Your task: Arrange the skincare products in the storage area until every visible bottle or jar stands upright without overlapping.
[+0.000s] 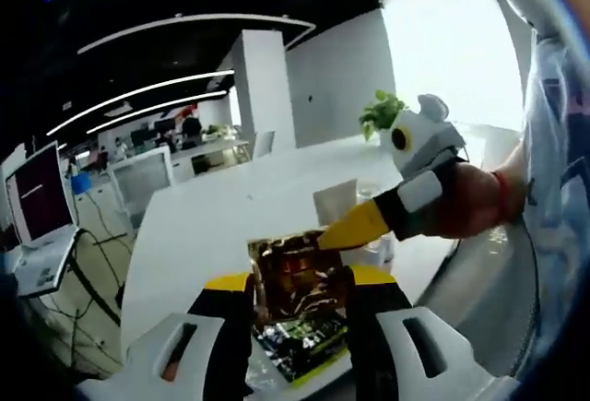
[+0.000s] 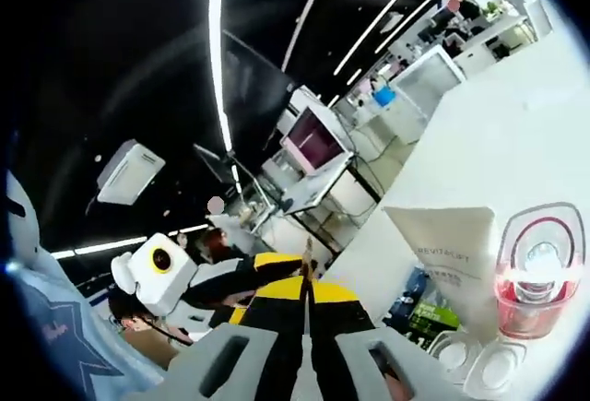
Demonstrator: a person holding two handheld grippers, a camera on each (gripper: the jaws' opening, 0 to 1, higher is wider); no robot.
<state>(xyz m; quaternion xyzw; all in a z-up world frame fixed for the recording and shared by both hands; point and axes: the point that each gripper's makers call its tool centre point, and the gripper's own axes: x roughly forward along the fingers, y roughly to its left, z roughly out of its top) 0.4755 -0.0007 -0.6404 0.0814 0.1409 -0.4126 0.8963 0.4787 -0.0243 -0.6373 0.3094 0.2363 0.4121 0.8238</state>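
Left gripper view: the left gripper point(image 1: 300, 295) has its jaws spread apart, nothing between them. Just past the tips stands a shiny brown-gold box point(image 1: 297, 277), with a green and black packet point(image 1: 300, 338) lying below it near the table's near edge. The right gripper point(image 1: 355, 226) comes in from the right, held by a hand point(image 1: 475, 200); its yellow tip touches or sits just beside the box's upper right corner. The white table point(image 1: 203, 221) runs wide and bare to the left and far side of the box; its left edge drops off toward a monitor point(image 1: 39, 194) on a separate desk. A potted plant point(image 1: 380, 113) stands far back on the table.

Right gripper view: the right gripper point(image 2: 307, 301) has its jaws pressed together, and I cannot tell whether anything is pinched. A white tube point(image 2: 452, 255) stands beside a clear bottle with a pink base point(image 2: 536, 272) at the lower right, close together; whether they touch I cannot tell. Clear round lids point(image 2: 479, 359) lie below them. Open white tabletop extends beyond, toward the upper right
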